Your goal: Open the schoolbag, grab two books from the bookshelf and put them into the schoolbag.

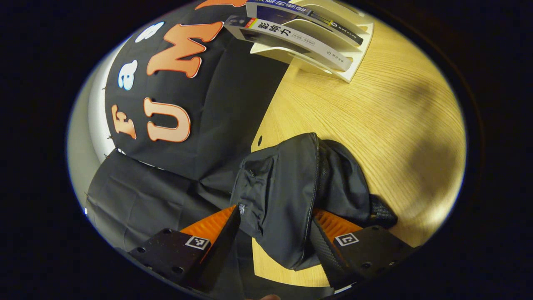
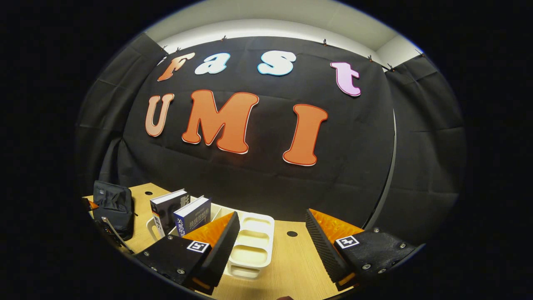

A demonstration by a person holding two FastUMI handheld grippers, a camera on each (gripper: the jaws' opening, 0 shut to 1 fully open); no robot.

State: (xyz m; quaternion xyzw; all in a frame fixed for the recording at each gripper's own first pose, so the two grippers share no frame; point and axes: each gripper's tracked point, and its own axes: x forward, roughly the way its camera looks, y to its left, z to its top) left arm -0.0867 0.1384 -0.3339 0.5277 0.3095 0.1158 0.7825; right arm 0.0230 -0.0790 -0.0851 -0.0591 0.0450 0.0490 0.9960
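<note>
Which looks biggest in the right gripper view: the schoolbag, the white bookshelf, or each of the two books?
1. white bookshelf
2. schoolbag
3. The two books, left book and right book, look alike.
The bookshelf sits nearer the camera, so true sizes are unsure.

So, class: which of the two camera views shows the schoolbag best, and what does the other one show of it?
The left gripper view: the schoolbag lies close up between that gripper's fingers, its zip line plain. In the right gripper view the schoolbag is small and far off at the left edge, beside the bookshelf.

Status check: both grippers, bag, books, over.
Left gripper straddles schoolbag, jaws apart. Right gripper open, holding nothing, before white bookshelf. Two books racked. No obstruction seen.
</note>
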